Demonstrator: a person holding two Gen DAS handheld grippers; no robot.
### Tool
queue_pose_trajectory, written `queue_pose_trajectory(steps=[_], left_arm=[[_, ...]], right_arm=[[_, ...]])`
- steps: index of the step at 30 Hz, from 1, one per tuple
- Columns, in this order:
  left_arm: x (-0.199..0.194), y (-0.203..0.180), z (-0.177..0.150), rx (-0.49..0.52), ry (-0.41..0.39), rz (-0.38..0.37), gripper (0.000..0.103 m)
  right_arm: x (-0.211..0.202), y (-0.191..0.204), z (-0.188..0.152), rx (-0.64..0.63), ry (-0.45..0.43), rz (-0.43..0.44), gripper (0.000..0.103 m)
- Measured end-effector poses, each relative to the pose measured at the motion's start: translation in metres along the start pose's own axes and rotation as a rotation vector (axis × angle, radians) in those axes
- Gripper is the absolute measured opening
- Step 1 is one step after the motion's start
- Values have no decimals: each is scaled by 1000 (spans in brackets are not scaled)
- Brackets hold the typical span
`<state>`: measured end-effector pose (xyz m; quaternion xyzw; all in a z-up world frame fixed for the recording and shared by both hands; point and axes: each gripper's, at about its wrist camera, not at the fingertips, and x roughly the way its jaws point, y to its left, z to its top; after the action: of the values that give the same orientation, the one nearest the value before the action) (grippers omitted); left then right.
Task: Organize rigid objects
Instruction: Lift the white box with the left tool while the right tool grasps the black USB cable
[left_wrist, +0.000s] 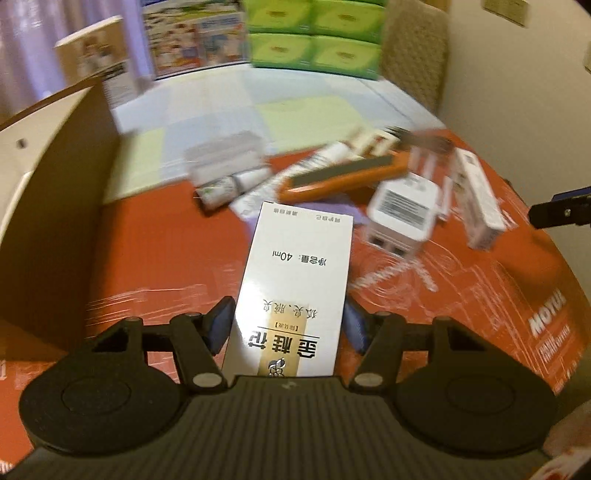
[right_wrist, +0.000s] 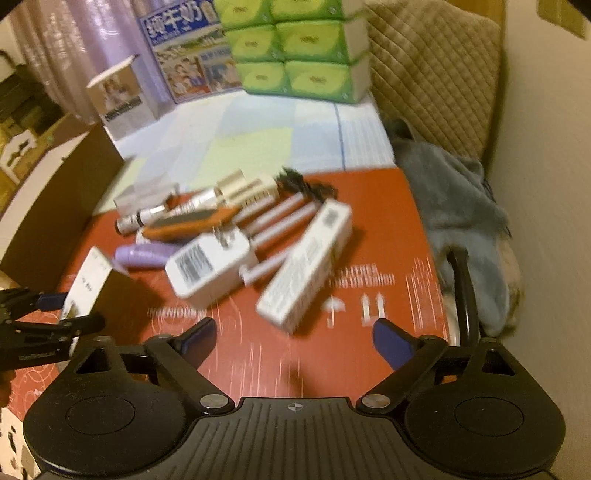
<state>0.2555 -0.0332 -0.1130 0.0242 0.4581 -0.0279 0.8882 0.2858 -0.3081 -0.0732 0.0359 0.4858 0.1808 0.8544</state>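
Observation:
My left gripper (left_wrist: 290, 325) is shut on a tall white carton (left_wrist: 295, 280) printed "40ml", held above the red box top (left_wrist: 155, 251). The carton also shows at the left of the right wrist view (right_wrist: 86, 282). My right gripper (right_wrist: 295, 341) is open and empty above the red box top (right_wrist: 384, 229). Ahead of it lies a pile: a white charger (right_wrist: 208, 264), a long white box (right_wrist: 306, 266), an orange case (right_wrist: 192, 223), a purple tube (right_wrist: 146, 255), white sticks (right_wrist: 280, 216) and small bottles (right_wrist: 147, 218).
A brown cardboard wall (left_wrist: 51, 206) stands at the left. Green tissue packs (right_wrist: 299, 51), a milk carton box (right_wrist: 184, 62) and a small box (right_wrist: 120, 98) stand at the back on a pale mat. A grey cloth (right_wrist: 454, 206) and a quilted cushion (right_wrist: 432, 70) lie at the right.

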Motion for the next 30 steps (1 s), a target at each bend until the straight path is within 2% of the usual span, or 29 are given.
queue_pose_trajectory(steps=[2, 6, 9, 15, 20, 30], left_arm=[[-1, 10, 4, -34, -7, 37, 58], [1, 23, 12, -98, -5, 93, 58], [4, 30, 18, -136, 1, 126, 58], [9, 40, 29, -195, 18, 169, 58], [13, 47, 36, -231, 32, 205, 58], [18, 58, 47, -277, 43, 241, 58]], right_arm=[[5, -3, 13, -44, -24, 8, 82], [21, -9, 37, -141, -57, 31, 65], [34, -14, 56, -213, -77, 60, 59], [73, -17, 90, -349, -62, 86, 43], [107, -20, 108, -401, -28, 94, 38], [149, -23, 118, -428, 42, 125, 35]])
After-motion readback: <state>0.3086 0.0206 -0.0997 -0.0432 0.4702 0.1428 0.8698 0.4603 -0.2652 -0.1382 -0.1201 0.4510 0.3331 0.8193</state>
